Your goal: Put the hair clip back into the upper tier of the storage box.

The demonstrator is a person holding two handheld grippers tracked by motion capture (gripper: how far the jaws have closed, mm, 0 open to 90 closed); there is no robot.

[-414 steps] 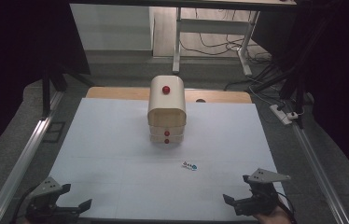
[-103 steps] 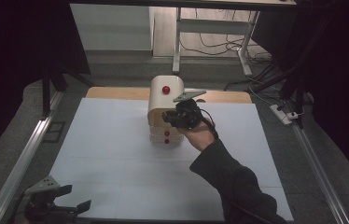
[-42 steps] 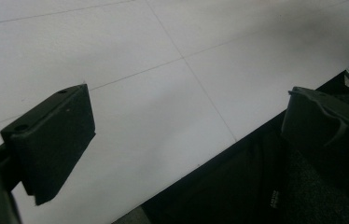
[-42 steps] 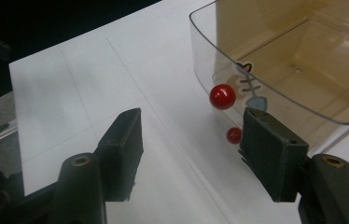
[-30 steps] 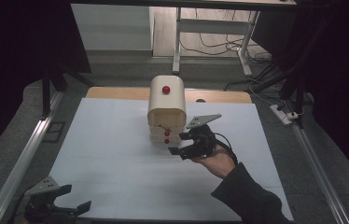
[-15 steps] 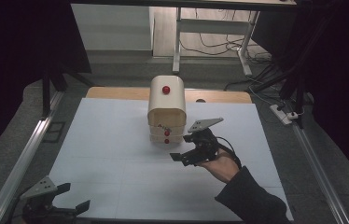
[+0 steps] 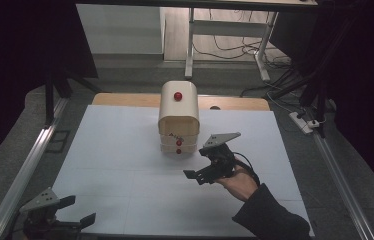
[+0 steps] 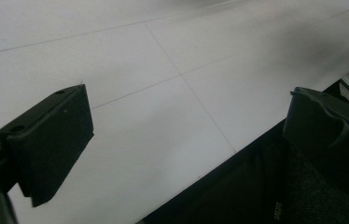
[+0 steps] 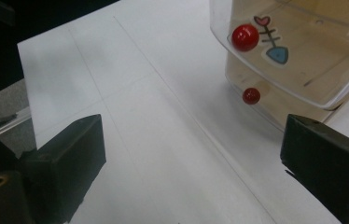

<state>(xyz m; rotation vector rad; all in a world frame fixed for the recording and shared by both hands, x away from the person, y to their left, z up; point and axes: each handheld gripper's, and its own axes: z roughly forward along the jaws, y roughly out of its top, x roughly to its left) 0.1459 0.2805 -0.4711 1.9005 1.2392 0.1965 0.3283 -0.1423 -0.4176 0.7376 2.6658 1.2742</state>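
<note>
Drawer box [image 7: 178, 120] just beyond the right gripper's [image 7: 202, 167] spread, empty fingers [image 9: 324, 165]

Jaws wide, empty — drawer box [image 9: 303, 60], perhaps fish sticker [image 9: 269, 39]

beige drawer box [image 7: 178, 112], red knobs [image 9: 245, 37], white table [image 7: 115, 150]
</note>
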